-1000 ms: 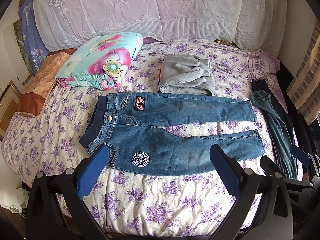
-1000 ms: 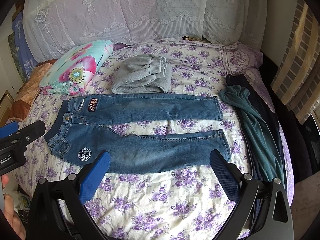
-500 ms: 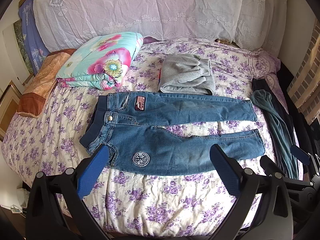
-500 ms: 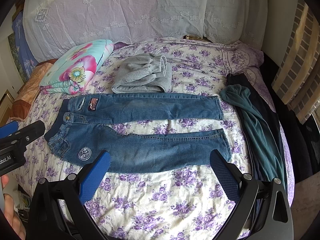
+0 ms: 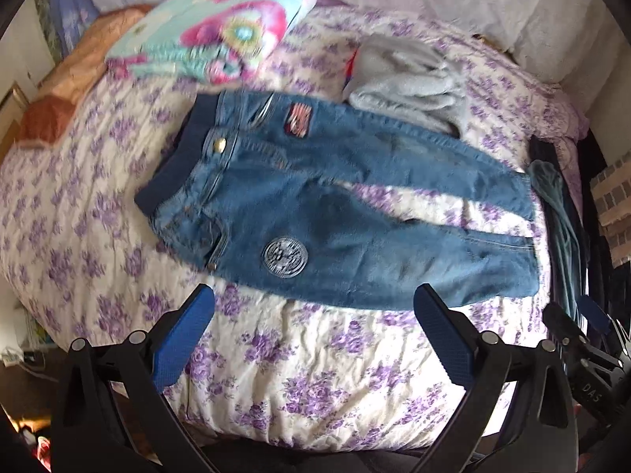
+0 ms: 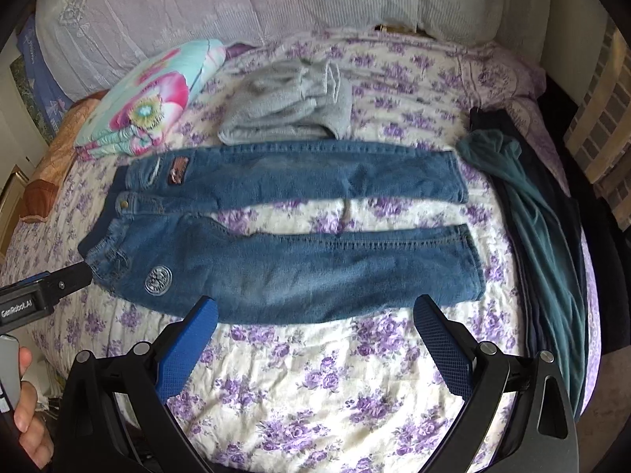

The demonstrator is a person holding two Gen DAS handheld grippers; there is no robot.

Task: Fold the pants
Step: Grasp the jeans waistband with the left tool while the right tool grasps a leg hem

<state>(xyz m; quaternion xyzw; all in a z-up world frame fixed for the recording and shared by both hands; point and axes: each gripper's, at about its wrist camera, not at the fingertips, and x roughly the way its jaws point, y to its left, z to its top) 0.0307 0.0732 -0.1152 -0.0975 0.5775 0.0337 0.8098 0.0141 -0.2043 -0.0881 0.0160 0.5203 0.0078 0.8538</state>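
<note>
Blue jeans (image 5: 339, 213) lie flat on the floral bed, waistband to the left, both legs stretched right with a gap between them; they also show in the right wrist view (image 6: 292, 244). My left gripper (image 5: 315, 335) is open and empty, just short of the near leg's lower edge. My right gripper (image 6: 315, 339) is open and empty, also just in front of the near leg. The left gripper's body (image 6: 43, 291) shows at the left edge of the right wrist view, beside the waistband.
A folded grey garment (image 6: 292, 106) lies behind the jeans. A folded floral quilt (image 6: 154, 98) sits at the back left. Teal and dark garments (image 6: 540, 236) lie along the bed's right side. Pillows (image 6: 236, 4) line the headboard. The bed's near edge (image 5: 315, 437) is below the grippers.
Both grippers have moved forward and lower toward the jeans, which now look larger. The left view has tilted and blurred with the motion. The jeans have not moved.
</note>
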